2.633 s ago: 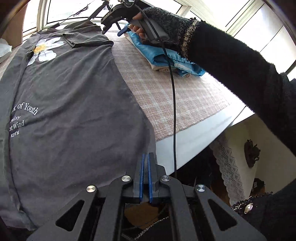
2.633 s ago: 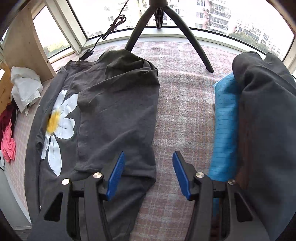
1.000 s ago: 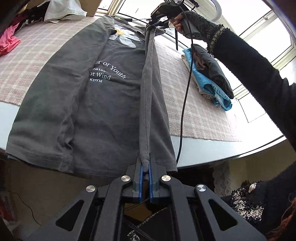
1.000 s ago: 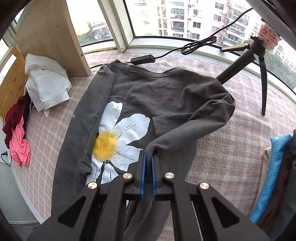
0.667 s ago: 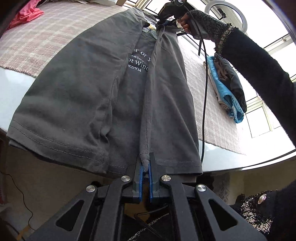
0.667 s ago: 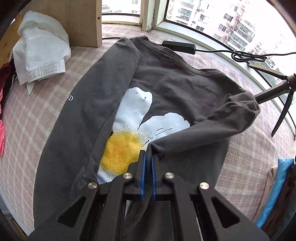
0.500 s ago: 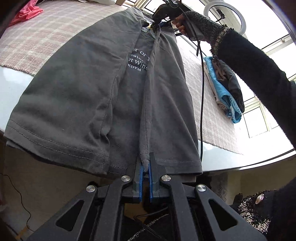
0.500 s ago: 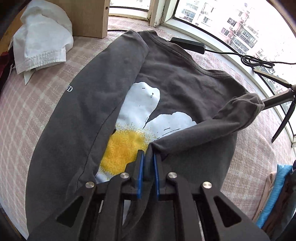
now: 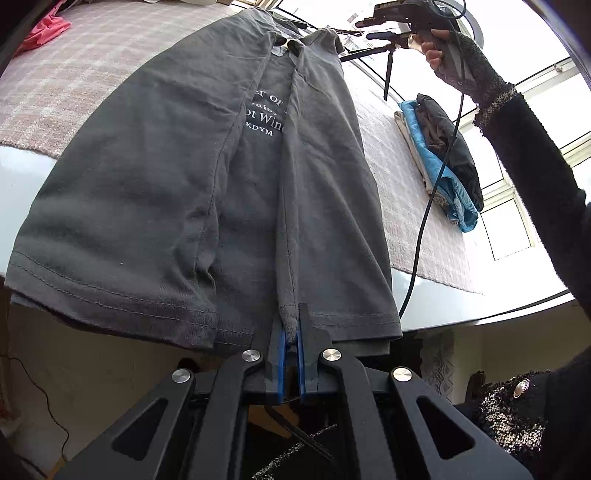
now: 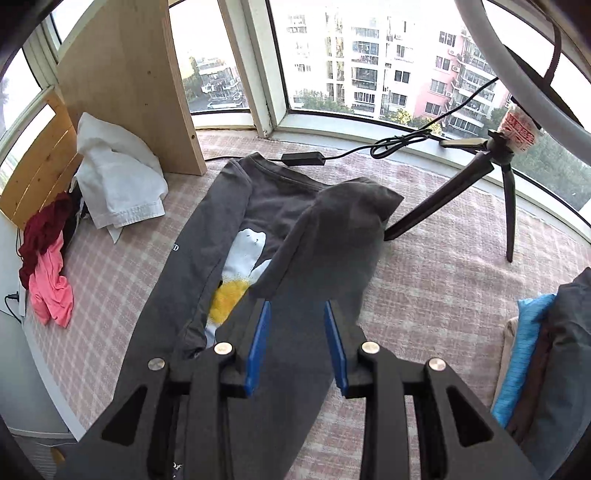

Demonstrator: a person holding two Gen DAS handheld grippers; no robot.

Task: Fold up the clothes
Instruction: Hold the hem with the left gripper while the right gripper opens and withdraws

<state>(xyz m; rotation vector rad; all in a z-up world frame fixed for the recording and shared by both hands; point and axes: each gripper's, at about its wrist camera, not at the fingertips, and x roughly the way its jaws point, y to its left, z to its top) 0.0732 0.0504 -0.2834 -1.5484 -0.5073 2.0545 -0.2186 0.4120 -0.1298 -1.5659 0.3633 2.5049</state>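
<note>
The grey T-shirt (image 9: 177,177) lies lengthwise on the pink checked cloth (image 9: 59,88), its hem hanging over the table edge nearest the camera. In the left wrist view both long sides are folded in toward the middle, leaving a strip of white lettering showing between them. The left gripper (image 9: 291,341) is clamped on the hem of the shirt's right-hand flap, fabric pinched between its blue pads. Beyond the shirt's collar end, the right gripper (image 9: 373,26) is held clear above it in a gloved hand (image 9: 452,61). A folded pile (image 9: 439,155) of blue and dark clothes sits to the right of the shirt.

In the right wrist view the right gripper (image 10: 297,332) has its jaws apart, just opened, with nothing between them; the shirt (image 10: 325,243) lies below, its sleeve flap draped over part of the daisy print (image 10: 240,266). A tripod (image 10: 480,192) stands right of the shirt, and white, red and pink clothes (image 10: 114,184) lie to its left.
</note>
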